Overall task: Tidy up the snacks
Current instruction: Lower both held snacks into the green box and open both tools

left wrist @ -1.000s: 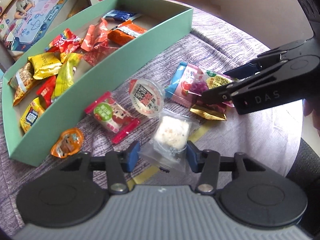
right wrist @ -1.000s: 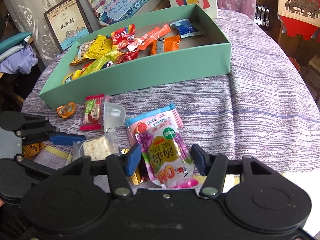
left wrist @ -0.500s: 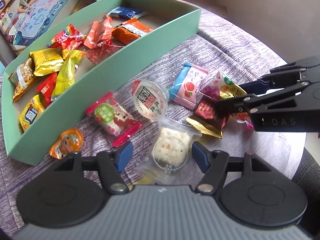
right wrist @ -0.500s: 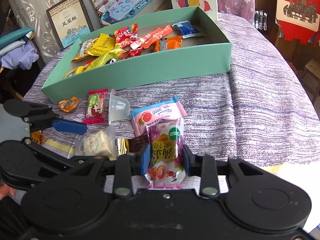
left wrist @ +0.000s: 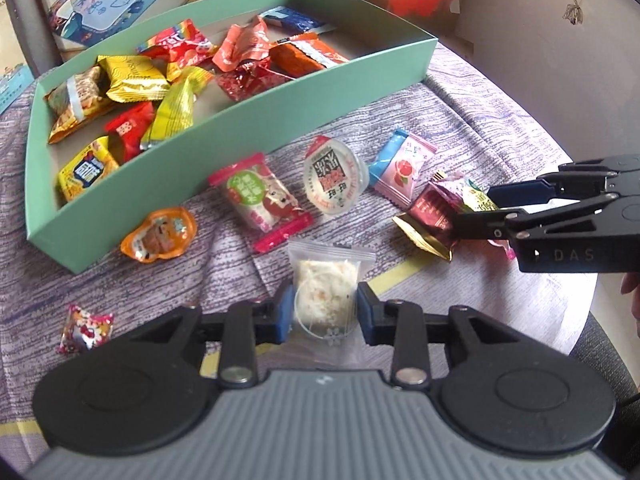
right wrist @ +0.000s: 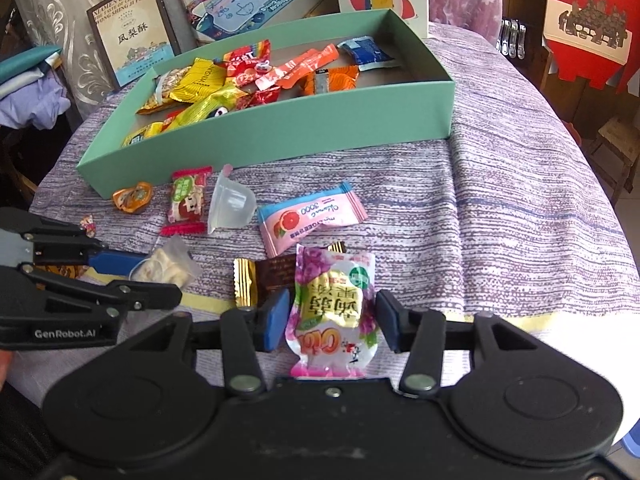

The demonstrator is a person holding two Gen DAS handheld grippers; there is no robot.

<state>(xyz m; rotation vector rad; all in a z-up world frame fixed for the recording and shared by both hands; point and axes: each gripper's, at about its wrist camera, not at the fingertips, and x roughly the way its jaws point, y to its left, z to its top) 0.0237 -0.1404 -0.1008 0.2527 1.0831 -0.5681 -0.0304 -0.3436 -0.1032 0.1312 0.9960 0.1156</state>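
- Low in the middle of the right wrist view: right gripper (right wrist: 332, 322), just opened up a bit, purple pouch (right wrist: 334, 300) lying between the pads (right wrist: 276, 320) with a thin gap on each side, so not held.
- Could have left the pouch behind on the tablecloth (right wrist: 500, 200) if lifted like that.
- Low in the middle of the left wrist view: left gripper (left wrist: 325, 311), just closed in on the clear bag (left wrist: 326, 276) of white snack, with pads pressed on both sides.
- Thin, slippery bag, held near its bottom end; could have slid out or flopped over on the way up.
- Just above the pouch: brown and gold packet (right wrist: 280, 272), tucked partly under it; could have been dragged along by a grab.
- Both grippers near each other; could have bumped on a quick move.
- Higher up: pink packet (right wrist: 312, 220) and jelly cup (right wrist: 232, 204), loose on the cloth.
- Toward the top: green box (right wrist: 280, 144), many snacks inside, with a tall front wall; could have caught a low-carried snack.
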